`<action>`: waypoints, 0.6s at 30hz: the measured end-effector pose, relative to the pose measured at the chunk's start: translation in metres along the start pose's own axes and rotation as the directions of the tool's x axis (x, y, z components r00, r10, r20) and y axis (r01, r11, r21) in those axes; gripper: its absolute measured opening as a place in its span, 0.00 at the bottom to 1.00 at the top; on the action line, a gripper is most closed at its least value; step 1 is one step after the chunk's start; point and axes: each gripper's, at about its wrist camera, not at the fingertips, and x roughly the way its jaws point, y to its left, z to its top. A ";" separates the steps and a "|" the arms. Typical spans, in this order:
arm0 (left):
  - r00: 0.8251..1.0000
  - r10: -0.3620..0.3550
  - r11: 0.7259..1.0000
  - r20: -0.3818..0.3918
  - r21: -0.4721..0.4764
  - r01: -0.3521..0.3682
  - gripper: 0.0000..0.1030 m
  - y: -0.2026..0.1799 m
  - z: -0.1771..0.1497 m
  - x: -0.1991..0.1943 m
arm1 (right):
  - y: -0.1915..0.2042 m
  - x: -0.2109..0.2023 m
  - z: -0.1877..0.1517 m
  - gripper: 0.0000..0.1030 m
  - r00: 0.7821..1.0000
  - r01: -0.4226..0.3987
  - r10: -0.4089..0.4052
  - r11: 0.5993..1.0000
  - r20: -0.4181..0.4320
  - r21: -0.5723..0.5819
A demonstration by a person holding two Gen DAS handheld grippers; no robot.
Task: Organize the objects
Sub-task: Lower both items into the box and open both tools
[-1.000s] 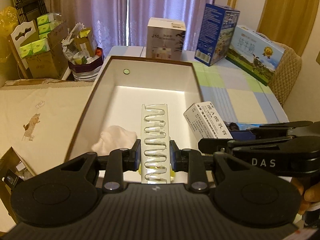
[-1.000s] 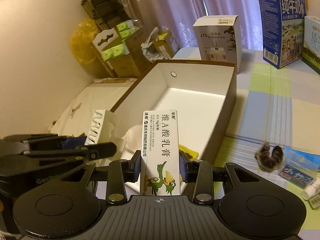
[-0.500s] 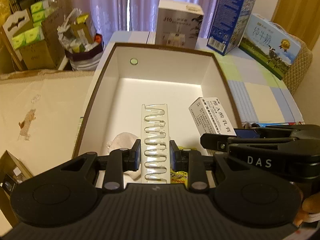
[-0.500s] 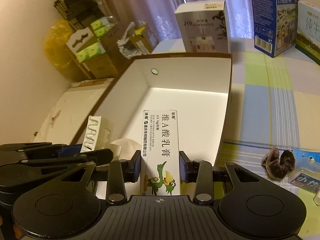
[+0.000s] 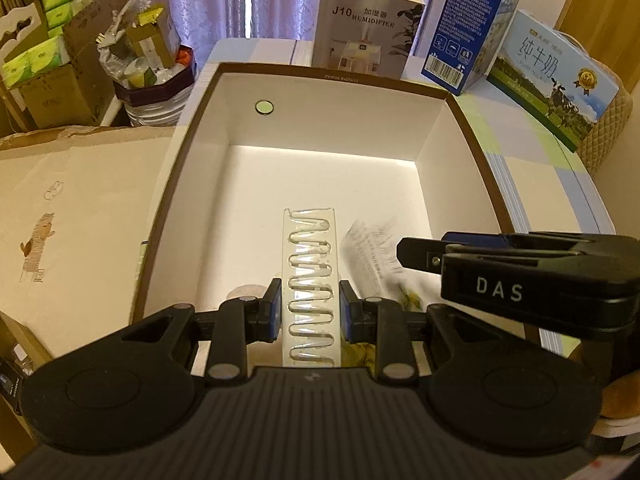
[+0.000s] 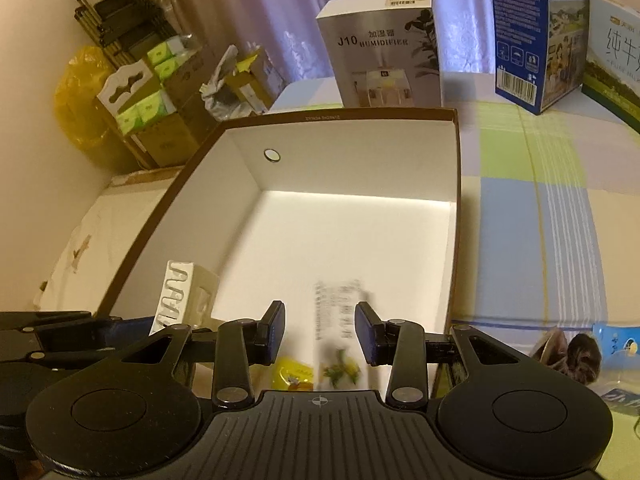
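Note:
A large open box (image 5: 328, 128) with a brown rim and white inside lies below both grippers. My left gripper (image 5: 310, 304) is shut on a clear plastic blister tray (image 5: 310, 248), holding it over the near part of the box. The same tray (image 6: 176, 300) shows at the left in the right wrist view. The white ointment carton (image 6: 340, 320) is blurred and sits lower between the jaws of my right gripper (image 6: 320, 328). A gap shows beside the left pad, so the pads are not pressing it. The right gripper (image 5: 416, 254) hangs just right of the tray.
A yellow sachet (image 6: 294, 372) and a pale cloth (image 5: 244, 290) lie in the box's near end. A humidifier carton (image 5: 364, 32) and two milk cartons (image 5: 468, 20) stand behind it. A dark hair tie (image 6: 576, 356) and a blue packet (image 6: 616, 344) lie on the checked tablecloth.
Both grippers have moved forward and down over the open box. The ointment carton, gripped and sharp before, is now blurred and lower, loose between the right jaws.

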 end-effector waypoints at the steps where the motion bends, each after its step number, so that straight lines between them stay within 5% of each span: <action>1: 1.000 -0.002 1.000 -0.005 0.003 0.003 0.23 0.000 0.001 0.003 | -0.001 0.000 0.001 0.35 1.000 0.003 -0.003 1.000 -0.004 0.000; 11: 1.000 -0.017 1.000 -0.018 0.023 0.018 0.24 -0.004 0.010 0.021 | -0.002 0.001 0.003 0.36 1.000 0.021 -0.022 0.999 -0.018 -0.050; 18: 1.000 -0.003 1.000 -0.006 0.003 0.003 0.46 0.003 0.010 0.013 | -0.002 -0.008 0.001 0.41 1.000 -0.007 0.005 0.997 -0.027 -0.071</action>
